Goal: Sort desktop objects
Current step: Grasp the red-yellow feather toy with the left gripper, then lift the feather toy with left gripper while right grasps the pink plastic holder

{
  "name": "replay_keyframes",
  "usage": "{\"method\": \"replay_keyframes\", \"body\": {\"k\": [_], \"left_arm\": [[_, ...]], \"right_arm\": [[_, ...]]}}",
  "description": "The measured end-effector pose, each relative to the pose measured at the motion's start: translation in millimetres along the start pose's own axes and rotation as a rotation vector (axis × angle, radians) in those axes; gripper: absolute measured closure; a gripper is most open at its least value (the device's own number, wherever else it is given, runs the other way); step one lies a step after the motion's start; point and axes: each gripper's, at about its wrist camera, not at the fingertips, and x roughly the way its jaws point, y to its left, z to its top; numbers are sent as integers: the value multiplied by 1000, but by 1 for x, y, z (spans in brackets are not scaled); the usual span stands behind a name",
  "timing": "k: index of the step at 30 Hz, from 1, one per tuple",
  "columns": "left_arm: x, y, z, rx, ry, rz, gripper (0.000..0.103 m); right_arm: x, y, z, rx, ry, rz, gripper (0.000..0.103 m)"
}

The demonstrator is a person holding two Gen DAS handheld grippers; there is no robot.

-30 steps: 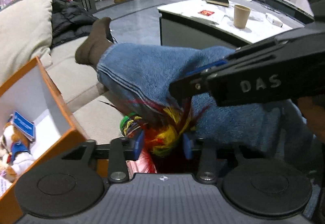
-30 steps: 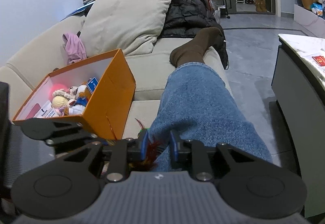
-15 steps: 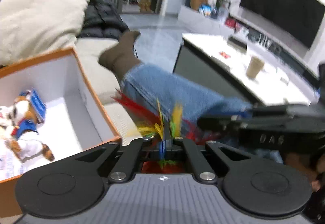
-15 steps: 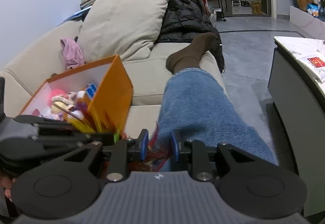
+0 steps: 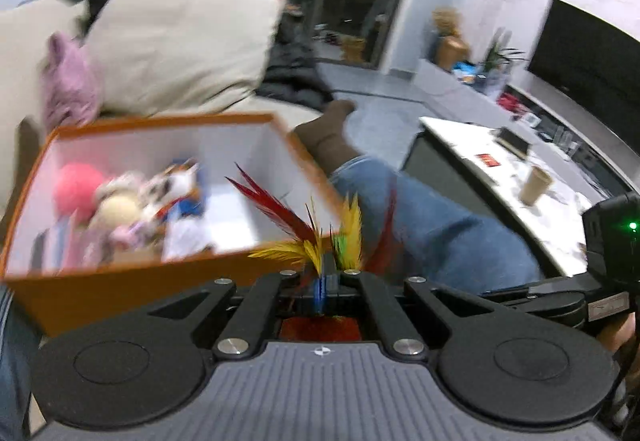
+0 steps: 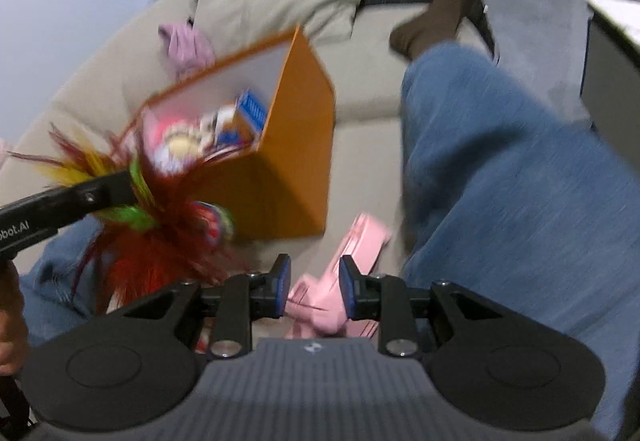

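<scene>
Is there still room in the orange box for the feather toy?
Yes. The orange box is crowded on its left side, where the plush toys pile up. Its right part, between the toys and the right wall, shows bare white floor. The left claw, shut on the feather toy, is just outside the near wall.

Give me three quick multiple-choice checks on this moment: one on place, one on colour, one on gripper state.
1. The orange box sits on:
A. the sofa
B. the floor
C. the marble table

2. The flat item under the right gripper is:
A. green
B. pink
C. black

3. The left gripper is:
A. wide open
B. out of view
C. shut on the feather toy

Answers:
1. A, sofa cushion lies beneath it.
2. B, the pink item shows between the open jaws.
3. C, jaws closed with feathers fanning out.
</scene>
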Motion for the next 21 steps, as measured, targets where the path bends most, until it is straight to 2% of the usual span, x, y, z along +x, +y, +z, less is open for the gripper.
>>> {"method": "replay_keyframes", "body": {"k": [3,8,11,13,16,21], "left_arm": [[-6,19,-13,-54,8,34,103],[-6,47,-32,-132,21,66,103],[-3,56,-39,-147,32,88,103],[-1,61,-43,-160,41,93,103],[0,68,-48,-178,42,94,103],[1,73,-51,-194,37,88,103]], "right_arm": [[12,5,-7,-3,50,-47,78],[27,-1,-12,40,92,-107,75],[34,-6,-12,75,102,-106,66],[38,-8,-10,90,103,-114,49],[46,-15,-8,133,114,-101,36],[60,-22,-7,212,148,-37,34]]}}
